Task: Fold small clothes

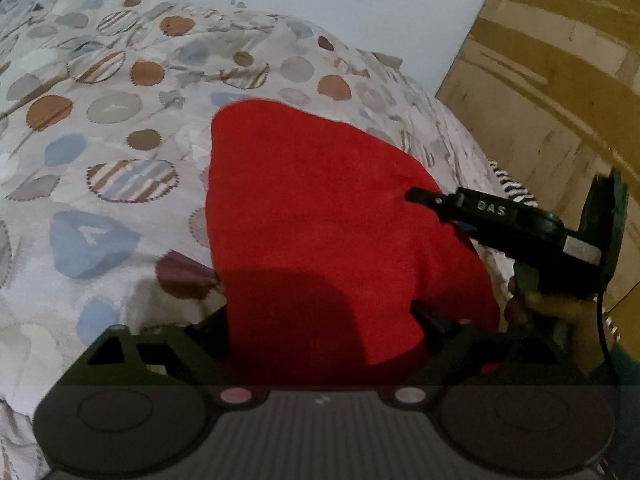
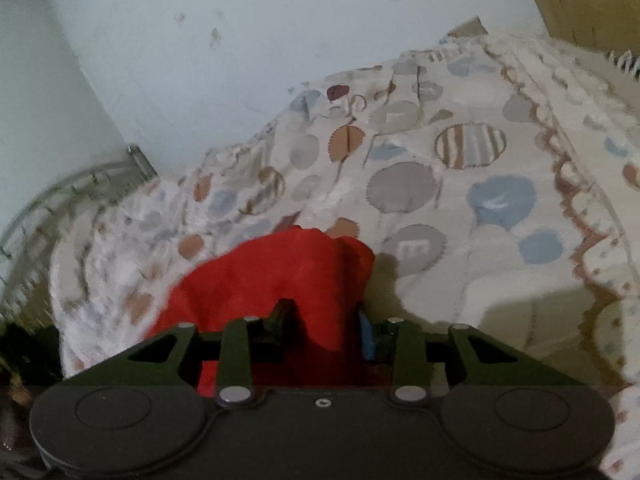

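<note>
Holding the red cloth [image 2: 280, 280] bunched between my right gripper's [image 2: 320, 320] fingers, I see it spread over the patterned bedspread [image 1: 100, 128]. My left gripper [image 1: 320, 332] stands wide open, cloth lying between its fingers unpinched. Risk as I judge it: with one loose grip, the fabric slides and the fold skews.

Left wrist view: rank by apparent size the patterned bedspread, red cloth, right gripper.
1. patterned bedspread, widest spread.
2. red cloth, though nearness to the camera inflates it.
3. right gripper, only partly in frame, fingers on the cloth's right edge.
</note>
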Available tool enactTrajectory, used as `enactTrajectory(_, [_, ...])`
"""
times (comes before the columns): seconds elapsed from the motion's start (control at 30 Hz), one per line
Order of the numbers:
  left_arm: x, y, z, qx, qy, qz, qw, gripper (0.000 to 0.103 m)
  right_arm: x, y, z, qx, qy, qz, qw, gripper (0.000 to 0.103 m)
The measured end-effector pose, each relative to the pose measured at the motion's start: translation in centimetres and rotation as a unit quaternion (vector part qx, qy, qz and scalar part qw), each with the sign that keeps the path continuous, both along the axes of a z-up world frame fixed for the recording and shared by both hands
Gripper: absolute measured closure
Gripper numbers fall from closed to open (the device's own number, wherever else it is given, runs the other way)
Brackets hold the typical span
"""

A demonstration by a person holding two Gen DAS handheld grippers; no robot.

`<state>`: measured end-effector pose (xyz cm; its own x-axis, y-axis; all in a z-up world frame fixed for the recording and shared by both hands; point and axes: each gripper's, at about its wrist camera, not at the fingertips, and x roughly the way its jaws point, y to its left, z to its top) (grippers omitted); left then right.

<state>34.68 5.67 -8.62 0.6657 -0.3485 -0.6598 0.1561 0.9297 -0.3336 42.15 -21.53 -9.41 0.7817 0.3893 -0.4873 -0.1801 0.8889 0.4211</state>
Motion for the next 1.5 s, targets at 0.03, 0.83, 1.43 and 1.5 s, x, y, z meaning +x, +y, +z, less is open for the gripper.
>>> enactTrajectory(0.03, [-0.2, -0.4, 0.0, 0.008, -0.004, 0.001, 1.0000, 0.009, -0.2, 0.1, 0.0, -0.019, -0.007, 0.001, 1.000, 0.061])
enactTrajectory(0.83, [-6.6, -1.1, 7.9, 0.043, -0.074, 0.087, 0.9925, 0.001, -11.5, -1.1, 9.0, -0.090, -0.106, -0.006, 0.990, 0.005])
enactTrajectory(1.43, [-21.1, 0.4, 15.5, 0.071, -0.195, 0.118, 0.9711, 0.001, -28.7, 0.3, 16.1, -0.129, -0.233, -0.022, 0.964, 0.001])
enactTrajectory(1.5, [-22.8, 0.6, 15.5, 0.077, -0.203, 0.118, 0.9689, 0.000, -30.6, 0.3, 16.2, -0.133, -0.240, -0.027, 0.961, 0.001])
